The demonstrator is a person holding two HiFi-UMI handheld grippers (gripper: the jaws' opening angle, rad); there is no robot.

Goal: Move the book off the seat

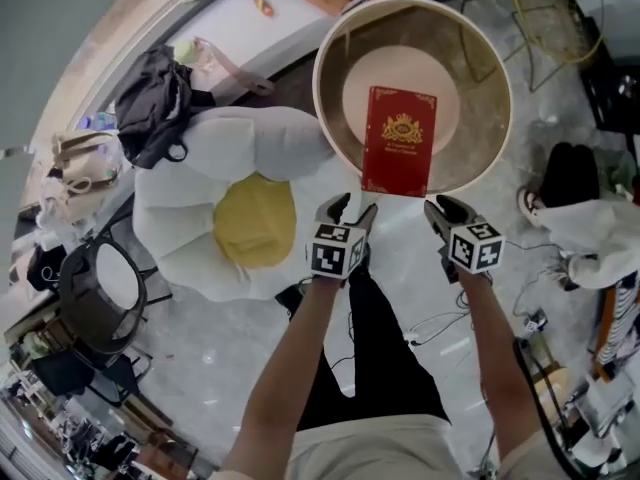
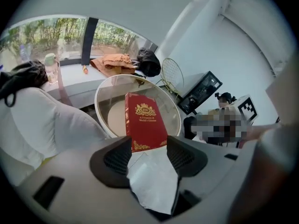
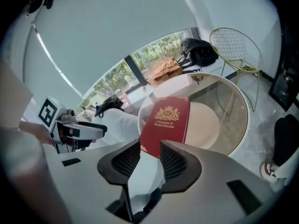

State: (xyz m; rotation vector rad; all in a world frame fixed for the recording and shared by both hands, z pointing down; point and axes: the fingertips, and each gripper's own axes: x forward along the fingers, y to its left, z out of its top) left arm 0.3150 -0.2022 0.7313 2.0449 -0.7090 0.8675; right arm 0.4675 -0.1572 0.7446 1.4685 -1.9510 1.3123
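Note:
A red book (image 1: 400, 140) with gold print lies flat on the round glass table (image 1: 317, 108), and its near edge juts over the rim toward me. Left of the table sits the seat, a white flower-shaped cushion (image 1: 180, 218) with a yellow centre, and nothing rests on it. My left gripper (image 1: 350, 210) hangs just short of the book's near left corner, jaws apart. My right gripper (image 1: 443, 208) is beside the near right corner, jaws narrower but not touching. In the left gripper view the book (image 2: 145, 120) lies beyond the left gripper (image 2: 148, 155). The right gripper view shows the book (image 3: 166, 122) past the right gripper (image 3: 150, 155).
A black bag (image 1: 155, 103) lies on the window ledge behind the cushion. A yellow wire chair (image 1: 555, 13) stands beyond the table at right. A dark round stool (image 1: 100, 288) is at the left, and cables (image 1: 440, 323) and black shoes (image 1: 570, 173) are on the floor.

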